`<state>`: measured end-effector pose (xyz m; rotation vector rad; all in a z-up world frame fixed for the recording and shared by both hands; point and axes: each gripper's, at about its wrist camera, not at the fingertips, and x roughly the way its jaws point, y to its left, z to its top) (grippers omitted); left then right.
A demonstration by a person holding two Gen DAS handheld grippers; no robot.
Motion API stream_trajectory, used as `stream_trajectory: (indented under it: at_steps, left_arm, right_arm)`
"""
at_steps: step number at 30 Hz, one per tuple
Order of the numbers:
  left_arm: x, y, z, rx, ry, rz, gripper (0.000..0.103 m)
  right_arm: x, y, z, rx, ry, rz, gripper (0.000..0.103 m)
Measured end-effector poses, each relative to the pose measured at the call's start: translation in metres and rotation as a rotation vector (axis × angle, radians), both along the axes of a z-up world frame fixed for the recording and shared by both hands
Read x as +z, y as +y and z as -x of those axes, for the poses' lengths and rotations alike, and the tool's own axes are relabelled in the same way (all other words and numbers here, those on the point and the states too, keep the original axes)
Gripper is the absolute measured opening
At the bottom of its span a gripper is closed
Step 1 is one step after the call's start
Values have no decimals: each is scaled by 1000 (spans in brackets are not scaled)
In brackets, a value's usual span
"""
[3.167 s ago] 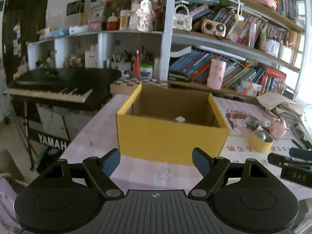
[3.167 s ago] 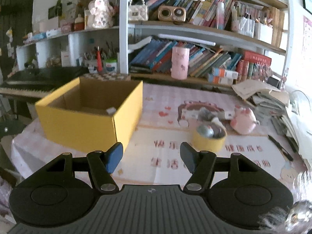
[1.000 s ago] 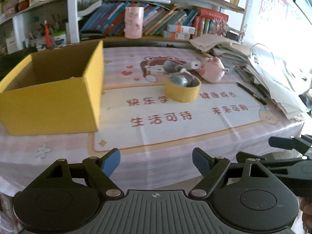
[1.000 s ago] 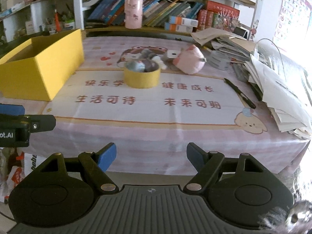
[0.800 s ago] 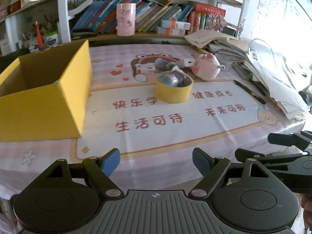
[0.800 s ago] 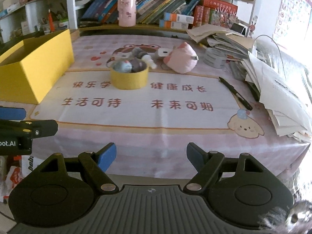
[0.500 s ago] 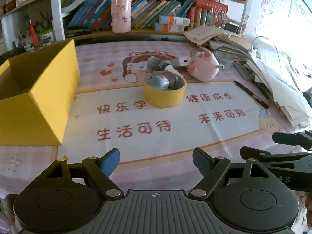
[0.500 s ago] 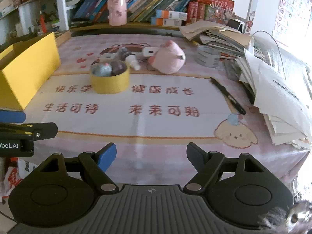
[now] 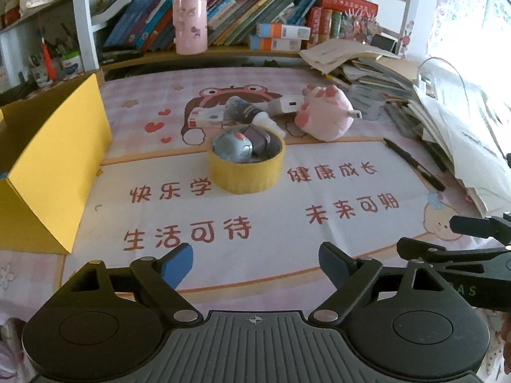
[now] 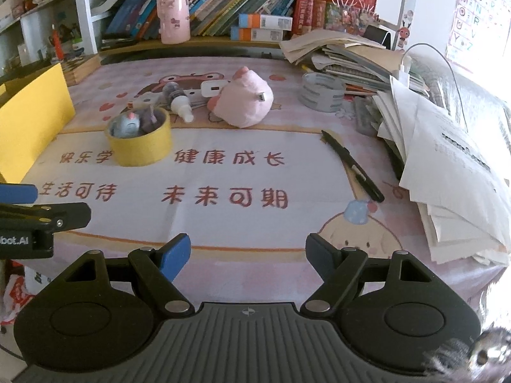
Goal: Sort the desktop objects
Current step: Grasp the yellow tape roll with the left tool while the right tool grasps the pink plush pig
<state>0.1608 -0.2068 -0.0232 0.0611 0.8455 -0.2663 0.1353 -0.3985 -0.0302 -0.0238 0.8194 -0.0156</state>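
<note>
A yellow tape roll (image 9: 246, 169) (image 10: 139, 142) stands mid-table with small grey toys inside it. Behind it lie a pink plush (image 9: 324, 116) (image 10: 244, 100), a small bottle (image 9: 247, 113) (image 10: 179, 100) and a white charger (image 10: 212, 89). A black pen (image 9: 413, 164) (image 10: 351, 166) lies to the right. A yellow box (image 9: 48, 166) (image 10: 32, 111) stands at the left. My left gripper (image 9: 255, 263) is open and empty above the table's front edge. My right gripper (image 10: 247, 255) is open and empty, to the right of the left one.
A pile of papers and books (image 10: 447, 146) covers the right side. A grey tape roll (image 10: 322, 92) lies by the pile. A pink cup (image 9: 190, 28) stands on the shelf edge behind, before rows of books (image 10: 239, 3).
Both grippers have turned right, away from the yellow box, and moved nearer to the table. The tape roll and plush now sit nearer the middle of view. Both stay open.
</note>
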Motion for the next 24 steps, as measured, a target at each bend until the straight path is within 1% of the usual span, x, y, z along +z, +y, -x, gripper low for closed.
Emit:
stream_trajectory:
  at_steps: [11, 15, 21, 24]
  left_arm:
    - [1, -12, -19, 67, -6, -27, 90]
    - [-1, -19, -27, 73, -12, -44, 90]
    - [-2, -25, -39, 79, -26, -69, 90]
    - [-3, -26, -49, 93, -34, -79, 90]
  right_arm:
    - [-5, -13, -28, 38, -4, -42, 77]
    - [-6, -12, -37, 52, -17, -24, 77]
    - [-5, -19, -57, 55, -38, -35, 77]
    - [-5, -22, -69, 54, -49, -45, 81]
